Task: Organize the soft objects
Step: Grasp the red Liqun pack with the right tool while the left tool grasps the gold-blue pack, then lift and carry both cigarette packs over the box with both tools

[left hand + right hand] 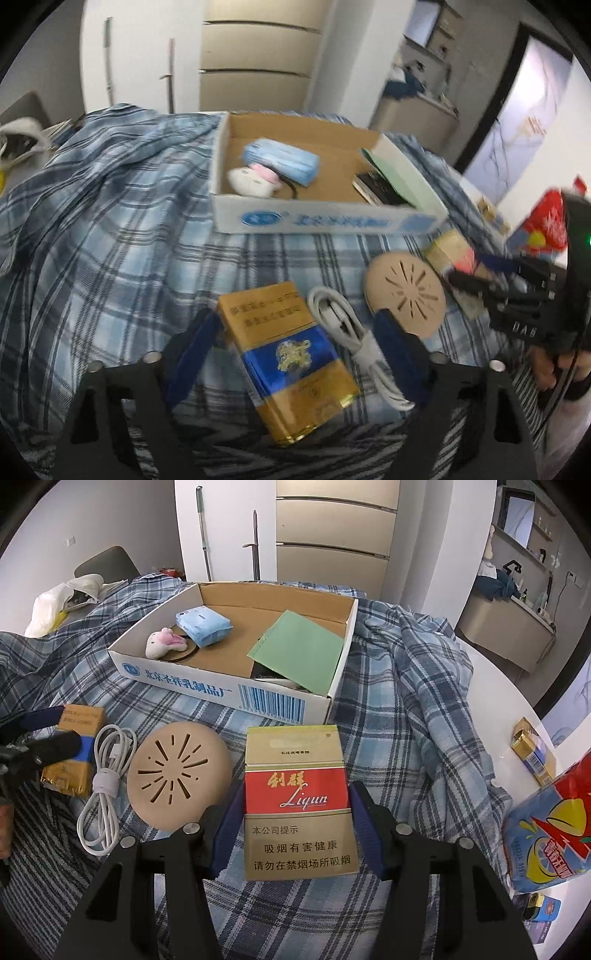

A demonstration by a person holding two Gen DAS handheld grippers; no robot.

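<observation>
My left gripper (295,325) is open over a gold and blue cigarette pack (291,362) lying on the plaid cloth, fingers on either side of it and apart from it. A coiled white cable (351,336) lies between the pack and the right finger. My right gripper (297,801) is shut on a red and gold cigarette pack (297,801), held upright. The right gripper also shows in the left wrist view (480,280). The open cardboard box (229,690) holds a blue tissue pack (202,623), a small white and pink plush (162,642) and a green sheet (299,653).
A round beige perforated disc (177,768) lies beside the cable (105,775). A blue and red snack bag (546,830) and another gold pack (532,749) sit on the white table at right. A white bag (59,598) lies at far left.
</observation>
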